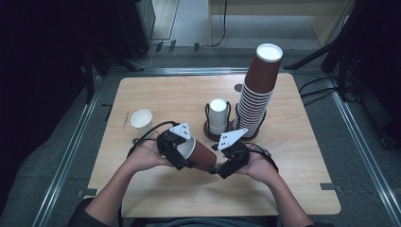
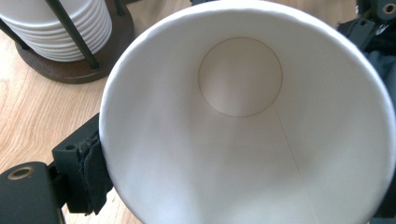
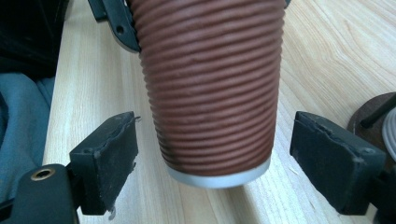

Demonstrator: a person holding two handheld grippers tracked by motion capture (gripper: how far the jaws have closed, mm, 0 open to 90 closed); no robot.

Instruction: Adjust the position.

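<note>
High view, lower centre: brown ribbed cup (image 1: 201, 153) lying sideways, clamped near the rim by the left gripper (image 1: 176, 150); right gripper (image 1: 227, 163) at its base, jaws spread apart and clear of the walls. Risk: closing off-centre could crush or twist the paper wall. Behind, centre: white lid rack (image 1: 217, 118) and tall cup stack (image 1: 255, 94), which a careless swing could topple.

In the left gripper view the cup (image 2: 243, 126) hides the left gripper's (image 2: 243, 154) jaw at 3 o'clock and runs off the picture at 6 o'clock, while in the right gripper view its rim is cut off at 12 o'clock and the holder (image 3: 373, 116) at 3 o'clock.
</note>
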